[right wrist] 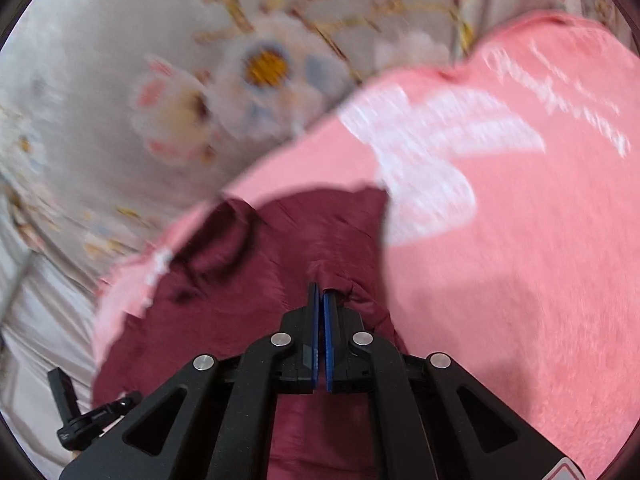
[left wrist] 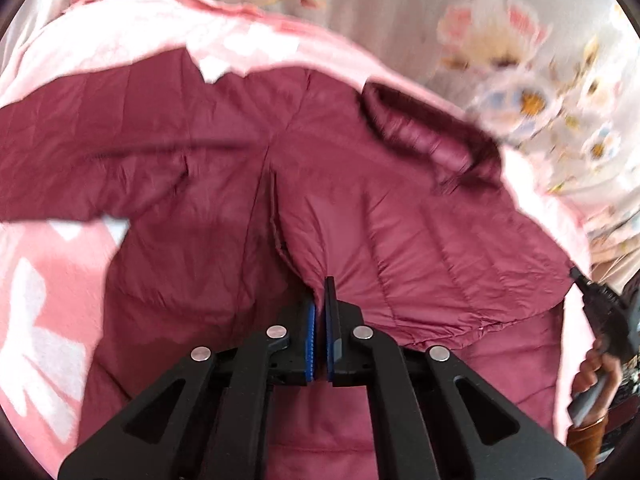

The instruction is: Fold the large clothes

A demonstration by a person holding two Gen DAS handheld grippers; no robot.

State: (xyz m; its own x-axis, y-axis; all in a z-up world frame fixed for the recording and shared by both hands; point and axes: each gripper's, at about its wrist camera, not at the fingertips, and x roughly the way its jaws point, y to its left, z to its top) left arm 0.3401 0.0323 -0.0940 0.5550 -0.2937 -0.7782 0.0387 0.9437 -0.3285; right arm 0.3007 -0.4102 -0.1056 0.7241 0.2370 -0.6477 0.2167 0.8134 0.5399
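**Both grippers pinch the jacket, ready for the fold**

Floral bedding point(left wrist: 500, 52) in pale grey fills the far background, and a pink blanket point(right wrist: 520, 260) with white print lies over it as the working surface. On that blanket a maroon quilted jacket point(left wrist: 420, 220) is spread, one sleeve reaching left. The left gripper point(left wrist: 321, 300) is clenched on a ridge of the jacket's fabric near its middle seam. The right gripper point(right wrist: 320, 296) is likewise clamped on a bunched fold of the same jacket, close to the blanket's edge. Seen from the left wrist, a hand point(left wrist: 596, 376) holds the other tool at the far right. The step in hand looks like the grasp before a fold; next, both pinches probably need lifting together and carrying across the garment, keeping the fabric taut so it lands flat
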